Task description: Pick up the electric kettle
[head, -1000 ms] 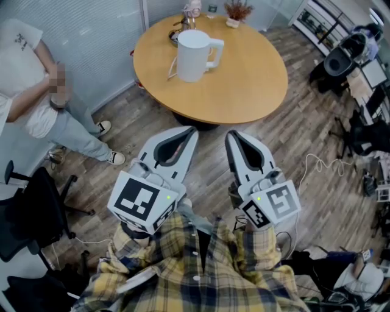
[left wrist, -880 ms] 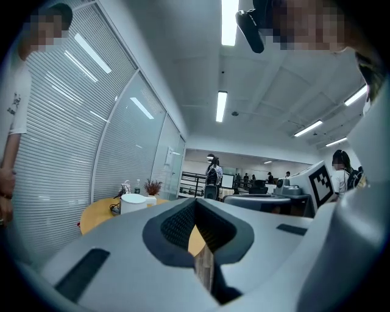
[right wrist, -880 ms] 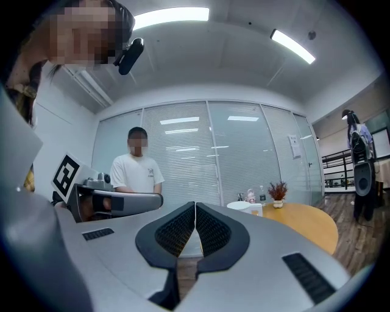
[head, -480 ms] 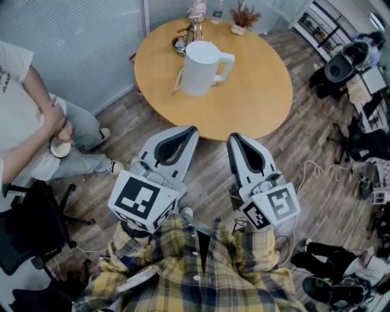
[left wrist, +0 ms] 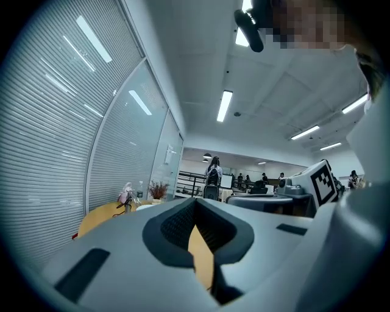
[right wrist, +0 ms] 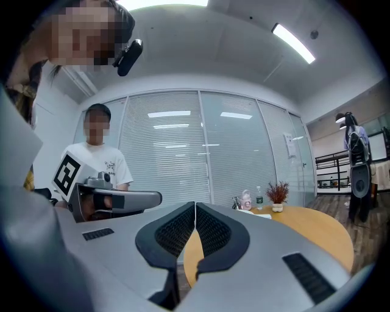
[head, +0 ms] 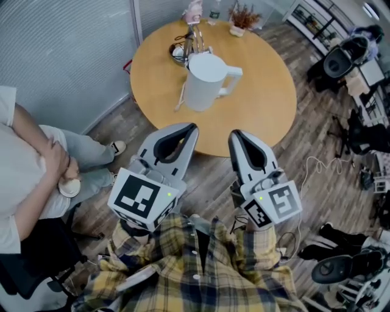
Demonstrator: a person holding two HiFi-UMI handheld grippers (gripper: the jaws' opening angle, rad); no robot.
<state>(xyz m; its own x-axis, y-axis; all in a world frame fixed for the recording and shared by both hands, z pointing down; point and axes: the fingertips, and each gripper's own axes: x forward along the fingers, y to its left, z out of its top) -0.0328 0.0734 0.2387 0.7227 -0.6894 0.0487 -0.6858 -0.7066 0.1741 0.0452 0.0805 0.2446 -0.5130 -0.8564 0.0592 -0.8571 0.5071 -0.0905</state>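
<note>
The white electric kettle (head: 204, 82) stands upright on the round wooden table (head: 268, 103), lid on, its handle pointing right. A pale cord (head: 181, 97) trails from its left side. My left gripper (head: 190, 128) and right gripper (head: 236, 134) are held side by side, level, just short of the table's near edge and apart from the kettle. Both are shut with nothing between the pads. In the left gripper view the left gripper's (left wrist: 195, 201) tips meet; in the right gripper view the right gripper's (right wrist: 195, 205) tips meet too.
A seated person (head: 30, 177) is at the left, close to the glass wall. At the table's far side are a small potted plant (head: 244, 15), a pink item (head: 194, 11) and dark headphones (head: 181, 52). Office chairs (head: 341, 58) and a floor cable (head: 317, 164) lie to the right.
Both grippers have come forward toward the table, staying shut and side by side. The kettle and table edge now sit nearer to them, and the seated person has slid lower in the view.
</note>
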